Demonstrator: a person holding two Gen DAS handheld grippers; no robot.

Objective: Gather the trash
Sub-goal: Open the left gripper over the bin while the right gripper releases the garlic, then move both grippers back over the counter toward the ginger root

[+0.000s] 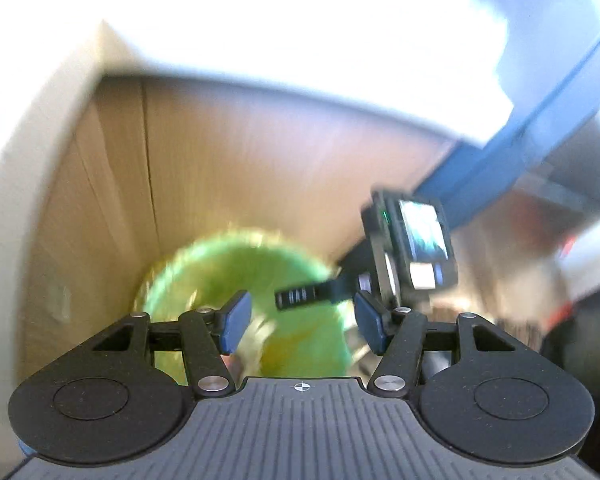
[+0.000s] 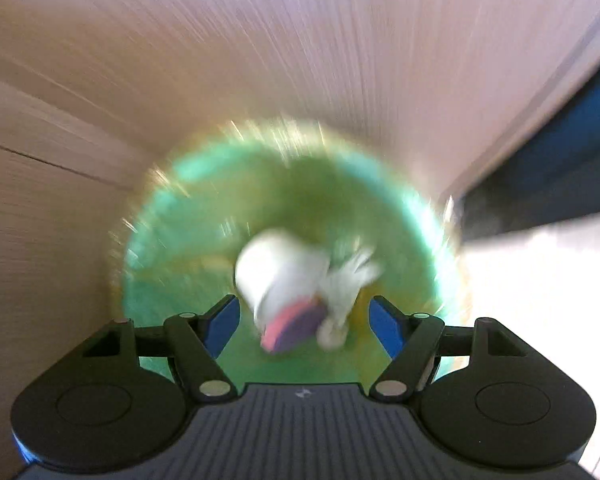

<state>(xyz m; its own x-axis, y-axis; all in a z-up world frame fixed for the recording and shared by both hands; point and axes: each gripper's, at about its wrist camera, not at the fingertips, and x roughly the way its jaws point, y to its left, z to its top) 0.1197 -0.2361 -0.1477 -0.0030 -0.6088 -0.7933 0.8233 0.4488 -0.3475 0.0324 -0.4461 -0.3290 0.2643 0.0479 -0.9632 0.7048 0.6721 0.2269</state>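
- Dropping white crumpled trash (image 2: 288,280) into green-lined bin (image 2: 172,240), centre frame; best released square over the opening, clear of the rim.
- Right gripper (image 2: 302,322) aimed steeply down, jaws spread, trash loose between them.
- Left gripper (image 1: 300,320) tilted down, jaws wide, empty.

My left gripper (image 1: 300,316) points steeply down with its blue-padded jaws spread wide, nothing pressed between them. My right gripper (image 2: 304,324) aims almost straight down, its blue pads (image 2: 220,326) parted and gripping nothing. From the left wrist view the right one sits just ahead, to the right.
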